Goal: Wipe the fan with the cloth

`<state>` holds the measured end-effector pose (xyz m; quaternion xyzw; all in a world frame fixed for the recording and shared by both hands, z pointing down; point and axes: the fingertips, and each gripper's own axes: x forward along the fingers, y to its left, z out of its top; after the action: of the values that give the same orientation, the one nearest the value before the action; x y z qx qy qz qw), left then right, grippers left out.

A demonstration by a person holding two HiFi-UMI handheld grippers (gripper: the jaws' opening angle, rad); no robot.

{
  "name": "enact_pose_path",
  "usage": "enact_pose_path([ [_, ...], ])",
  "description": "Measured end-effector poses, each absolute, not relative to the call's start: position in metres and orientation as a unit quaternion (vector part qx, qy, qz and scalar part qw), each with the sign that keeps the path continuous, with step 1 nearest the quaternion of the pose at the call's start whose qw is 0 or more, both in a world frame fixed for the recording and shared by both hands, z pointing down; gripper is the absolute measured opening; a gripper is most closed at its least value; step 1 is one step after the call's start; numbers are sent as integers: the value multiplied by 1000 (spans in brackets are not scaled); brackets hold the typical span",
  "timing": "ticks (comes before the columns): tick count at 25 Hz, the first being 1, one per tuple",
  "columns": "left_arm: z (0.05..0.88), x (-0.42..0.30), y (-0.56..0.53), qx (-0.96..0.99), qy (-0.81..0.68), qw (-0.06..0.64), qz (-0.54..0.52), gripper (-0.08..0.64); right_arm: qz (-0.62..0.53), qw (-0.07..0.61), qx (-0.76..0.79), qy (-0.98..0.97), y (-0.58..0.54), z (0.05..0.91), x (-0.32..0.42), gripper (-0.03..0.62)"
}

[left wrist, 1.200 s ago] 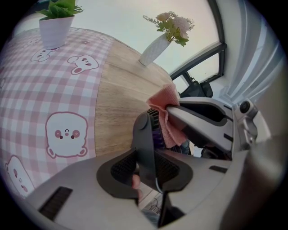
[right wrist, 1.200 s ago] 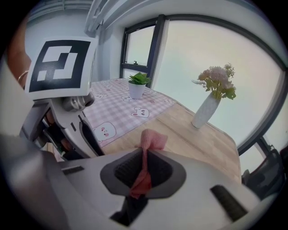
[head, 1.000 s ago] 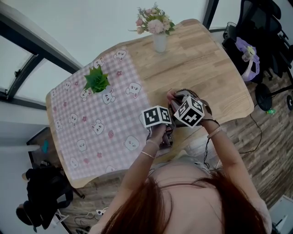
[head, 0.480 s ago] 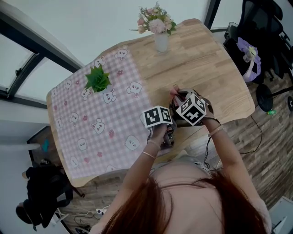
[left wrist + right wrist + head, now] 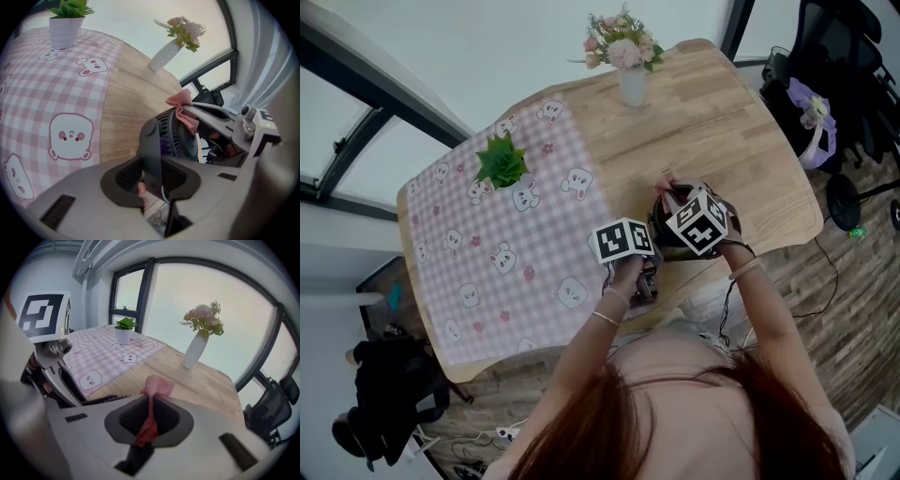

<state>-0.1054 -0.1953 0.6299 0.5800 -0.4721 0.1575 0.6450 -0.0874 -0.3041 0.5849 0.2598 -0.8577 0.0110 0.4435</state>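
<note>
The fan point(image 5: 183, 138) stands on the bare wood of the table point(image 5: 722, 112), at about 4 o'clock from the table's middle and close to the near edge, just off the right border of the pink checked mat point(image 5: 487, 244). The left gripper point(image 5: 151, 168) is clenched on the fan's dark grey stand and steadies it from the 7 o'clock side. The right gripper point(image 5: 150, 416) pinches a bunched pink cloth point(image 5: 157, 385) between its jaws, and the free end lies against the top of the round grille at roughly 12 o'clock on the fan's face. The wiping looks to be under way rather than finished (no dust or streaks show, so how much of the grille has been covered cannot be judged). By this reading the rest of the rim, the grille face and the stand are likely left to do.
</note>
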Motion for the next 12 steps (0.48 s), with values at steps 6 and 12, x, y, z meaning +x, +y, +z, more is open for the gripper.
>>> enact_pose_path([
  [6,630,-105,-195,579,-475,644,155,104,15,444,279,-851,-310,585,-76,26],
  [12,629,-104,-196,576,-477,645,155,103,22,445,300,-843,-319,584,-58,26],
])
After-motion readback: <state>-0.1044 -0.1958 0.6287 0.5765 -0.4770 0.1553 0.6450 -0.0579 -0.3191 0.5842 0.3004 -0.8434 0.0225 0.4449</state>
